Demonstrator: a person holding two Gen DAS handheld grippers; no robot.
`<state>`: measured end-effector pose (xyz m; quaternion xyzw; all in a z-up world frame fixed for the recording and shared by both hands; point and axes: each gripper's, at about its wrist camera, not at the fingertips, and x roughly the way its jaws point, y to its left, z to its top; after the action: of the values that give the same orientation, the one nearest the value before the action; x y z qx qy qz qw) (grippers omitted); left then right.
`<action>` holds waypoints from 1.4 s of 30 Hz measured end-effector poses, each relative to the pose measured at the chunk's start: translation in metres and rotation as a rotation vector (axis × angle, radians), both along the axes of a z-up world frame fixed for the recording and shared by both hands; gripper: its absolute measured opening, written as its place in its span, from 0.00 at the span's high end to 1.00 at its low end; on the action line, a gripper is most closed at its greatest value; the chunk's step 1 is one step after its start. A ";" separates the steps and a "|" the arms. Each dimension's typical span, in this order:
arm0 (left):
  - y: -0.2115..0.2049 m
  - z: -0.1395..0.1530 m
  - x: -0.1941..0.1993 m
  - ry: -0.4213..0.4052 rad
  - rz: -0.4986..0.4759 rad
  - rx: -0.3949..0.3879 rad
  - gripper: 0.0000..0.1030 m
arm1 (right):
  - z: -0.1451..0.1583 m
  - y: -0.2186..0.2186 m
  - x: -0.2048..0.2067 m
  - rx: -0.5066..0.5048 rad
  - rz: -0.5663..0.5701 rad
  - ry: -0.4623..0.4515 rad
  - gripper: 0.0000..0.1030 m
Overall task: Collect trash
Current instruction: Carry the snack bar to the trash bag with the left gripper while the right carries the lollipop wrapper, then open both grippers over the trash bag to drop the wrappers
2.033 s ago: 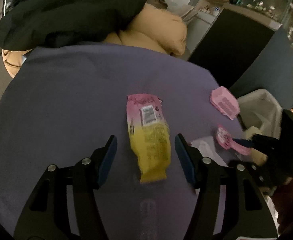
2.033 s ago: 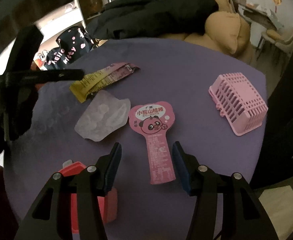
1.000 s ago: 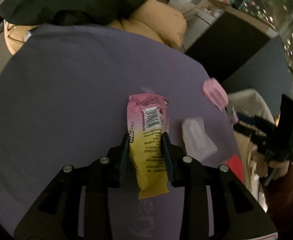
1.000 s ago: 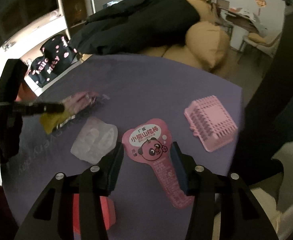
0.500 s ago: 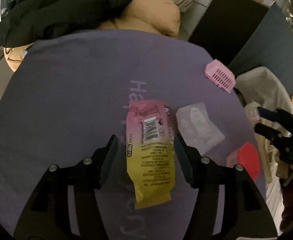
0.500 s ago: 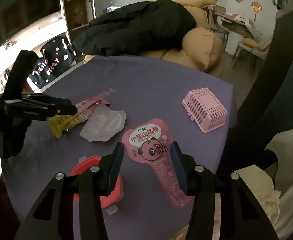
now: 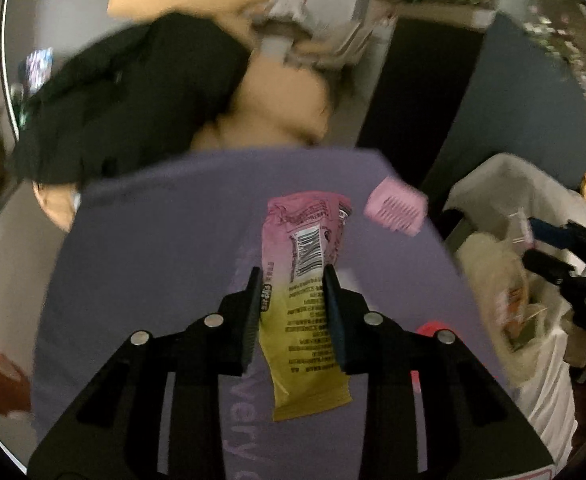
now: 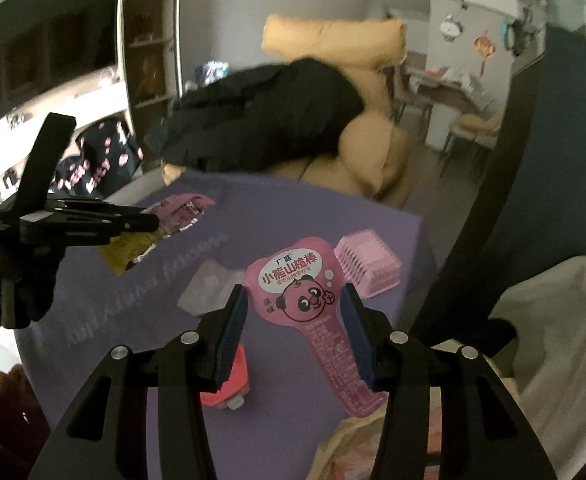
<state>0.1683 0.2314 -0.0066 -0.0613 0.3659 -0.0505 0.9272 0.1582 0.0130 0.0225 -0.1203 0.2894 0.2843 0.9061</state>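
My left gripper (image 7: 293, 292) is shut on a pink and yellow snack wrapper (image 7: 307, 292) and holds it lifted above the purple table (image 7: 153, 260); it also shows in the right wrist view (image 8: 145, 222). My right gripper (image 8: 295, 320) is shut on a pink bear-print lollipop wrapper (image 8: 305, 300), raised near the table's right edge. A clear plastic blister (image 8: 209, 286) and a red lid (image 8: 231, 380) lie on the table. A white trash bag (image 7: 505, 292) with rubbish hangs at the right, also in the right wrist view (image 8: 553, 340).
A pink slotted basket (image 8: 367, 266) sits near the table's far right edge, also in the left wrist view (image 7: 397, 206). A black coat (image 8: 265, 120) over tan cushions (image 8: 373, 148) lies behind the table. A dark panel (image 8: 489, 200) stands at right.
My left gripper closed on the snack wrapper and lifted it off the table. My right gripper rose with the lollipop wrapper and shifted toward the trash bag.
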 end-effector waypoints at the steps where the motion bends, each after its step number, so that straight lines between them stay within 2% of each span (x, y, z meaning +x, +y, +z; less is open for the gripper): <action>1: -0.006 0.011 -0.005 -0.028 -0.011 0.005 0.72 | 0.005 -0.004 -0.003 0.006 -0.008 -0.015 0.56; 4: -0.029 0.043 -0.018 -0.102 -0.050 0.011 0.72 | 0.025 -0.019 -0.016 0.025 -0.038 -0.065 0.56; 10: -0.071 0.085 -0.043 -0.193 -0.131 0.021 0.72 | 0.059 -0.054 -0.044 0.062 -0.089 -0.152 0.56; 15: -0.115 0.098 -0.050 -0.227 -0.208 0.010 0.71 | 0.077 -0.089 -0.065 0.078 -0.156 -0.214 0.56; 19: -0.153 0.094 -0.047 -0.208 -0.295 -0.031 0.71 | 0.080 -0.115 -0.080 0.073 -0.211 -0.242 0.56; 28: -0.233 0.043 -0.027 -0.026 -0.487 -0.110 0.71 | 0.070 -0.175 -0.095 0.095 -0.331 -0.245 0.56; 30: -0.250 0.026 -0.019 0.041 -0.529 -0.118 0.71 | 0.066 -0.188 -0.093 0.099 -0.366 -0.241 0.56; 34: -0.274 -0.014 -0.001 0.173 -0.554 -0.123 0.71 | 0.054 -0.213 -0.090 0.115 -0.428 -0.220 0.56; 37: -0.291 -0.041 0.014 0.236 -0.571 -0.093 0.71 | 0.043 -0.228 -0.086 0.130 -0.462 -0.193 0.56; 42: -0.304 -0.075 0.040 0.248 -0.517 0.037 0.69 | 0.023 -0.238 -0.073 0.143 -0.492 -0.134 0.56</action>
<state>0.2081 -0.0729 -0.0819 0.0453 0.4810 -0.2704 0.8328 0.0850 -0.2246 0.0455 -0.0005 0.2283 0.0664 0.9713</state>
